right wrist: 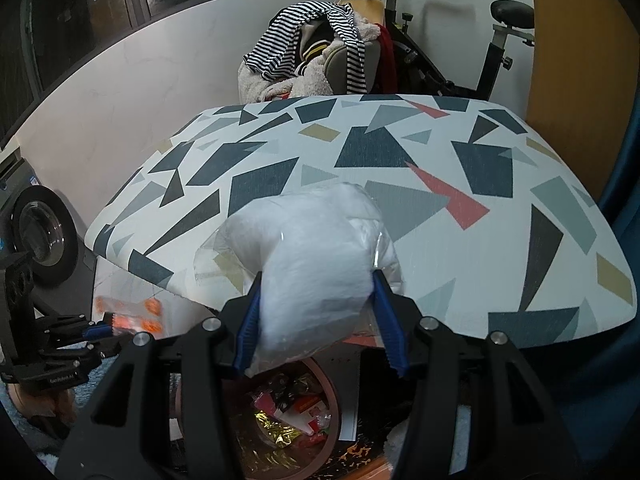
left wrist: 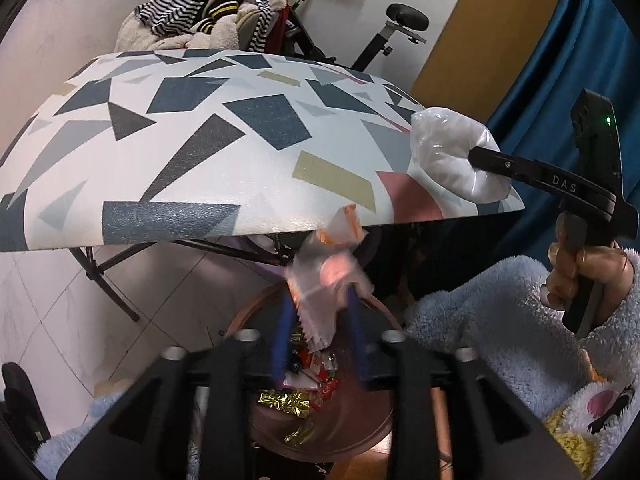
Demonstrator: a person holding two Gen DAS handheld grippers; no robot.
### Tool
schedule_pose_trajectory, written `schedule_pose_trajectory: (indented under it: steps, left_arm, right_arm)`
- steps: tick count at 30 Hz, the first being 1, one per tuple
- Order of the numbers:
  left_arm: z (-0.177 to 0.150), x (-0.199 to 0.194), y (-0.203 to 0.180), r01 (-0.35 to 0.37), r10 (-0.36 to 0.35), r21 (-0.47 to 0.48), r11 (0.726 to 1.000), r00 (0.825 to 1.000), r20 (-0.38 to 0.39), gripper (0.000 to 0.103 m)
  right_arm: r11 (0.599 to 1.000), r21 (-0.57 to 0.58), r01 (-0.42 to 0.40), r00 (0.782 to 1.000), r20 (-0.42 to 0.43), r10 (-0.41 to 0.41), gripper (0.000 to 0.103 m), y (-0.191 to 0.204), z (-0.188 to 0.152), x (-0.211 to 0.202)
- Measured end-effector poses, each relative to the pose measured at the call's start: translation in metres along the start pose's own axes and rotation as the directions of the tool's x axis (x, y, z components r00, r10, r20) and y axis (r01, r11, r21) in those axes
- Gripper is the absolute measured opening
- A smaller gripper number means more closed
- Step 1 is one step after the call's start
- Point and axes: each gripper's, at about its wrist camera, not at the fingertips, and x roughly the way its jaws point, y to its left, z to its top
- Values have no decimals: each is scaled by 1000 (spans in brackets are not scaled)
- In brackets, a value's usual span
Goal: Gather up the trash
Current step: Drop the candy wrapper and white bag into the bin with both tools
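Black linkage arms fill the bottom of the left wrist view, and beyond them the left gripper (left wrist: 320,304) is seen with its 2 blue fingers (left wrist: 282,336) set fairly wide. A clear wrapper (left wrist: 328,276) with orange print is seen between the fingertips, blurred; whether it is pinched cannot be told. Directly below, at 6 o'clock, a round brown bin (left wrist: 320,416) is seen, with gold foil and red scraps in it. A table (left wrist: 200,132) with a pattern of grey, blue and pink shapes spans the middle of the view. At 3 o'clock the right gripper (left wrist: 476,156) is seen from the side, closed on a white bag (left wrist: 448,148) at the table's near right corner. A pile of clothes (left wrist: 208,16) lies at 12 o'clock, and an exercise bike (left wrist: 384,28) stands at 1 o'clock.

In the right wrist view, the right gripper (right wrist: 316,292) is seen holding the white bag (right wrist: 312,256) between its 2 blue fingers (right wrist: 250,328), above the table (right wrist: 500,240) edge. The bin (right wrist: 288,412) is seen at 6 o'clock, beneath the bag. At 9 o'clock the left gripper (right wrist: 106,326) is seen with the wrapper (right wrist: 132,312) at its tip. The clothes (right wrist: 316,52) are seen at 12 o'clock, the bike (right wrist: 480,40) at 1 o'clock, and a washing machine (right wrist: 40,232) at 9 o'clock.
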Motion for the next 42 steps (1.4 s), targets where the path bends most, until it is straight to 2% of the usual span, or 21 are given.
schedule_pose_trajectory:
  steps: [6, 9, 12, 14, 21, 23, 24, 29, 31, 34, 39, 42]
  left_arm:
    - [4, -6, -6, -19, 19, 17, 1000, 999, 30, 60]
    - [12, -18, -2, -46, 46, -10, 999, 996, 70, 76]
    - [19, -33, 3, -63, 67, -37, 997, 991, 116, 87]
    - [25, -44, 8, -93, 100, -55, 994, 984, 146, 91]
    - [31, -59, 23, -185, 192, -57, 981, 965, 181, 95]
    - [29, -60, 27, -201, 211, -71, 977, 962, 175, 96]
    - [28, -61, 28, -209, 219, -73, 975, 960, 175, 97]
    - [24, -63, 30, -248, 256, -68, 966, 951, 174, 97]
    - [22, -62, 30, -265, 273, -65, 962, 947, 168, 97]
    - [21, -62, 31, -264, 272, -68, 962, 948, 165, 97]
    - [20, -59, 30, -272, 279, -67, 960, 947, 158, 97]
    - [21, -58, 29, -244, 253, -72, 967, 955, 154, 97]
  right_arm:
    - [1000, 0, -13, 1000, -13, 13, 53, 2, -6, 2]
    - [1000, -12, -17, 1000, -21, 17, 53, 5, -8, 1]
    - [999, -20, -35, 999, -27, 35, 53, 10, -10, -1]
    - [998, -29, -54, 998, -35, 53, 53, 15, -13, -3]
    - [980, -142, -142, 985, -122, 126, 53, 51, -29, 4]
    - [967, -173, -186, 973, -166, 157, 54, 65, -38, 9]
    - [955, -191, -228, 960, -209, 188, 54, 76, -45, 15]
    - [928, -234, -290, 925, -317, 209, 55, 104, -67, 41]
    - [923, -241, -301, 905, -376, 197, 55, 111, -79, 62]
    - [923, -258, -284, 888, -433, 153, 56, 114, -94, 90]
    - [940, -269, -211, 871, -488, 56, 56, 104, -114, 130]
    - [945, -276, -176, 868, -497, 17, 60, 97, -120, 139]
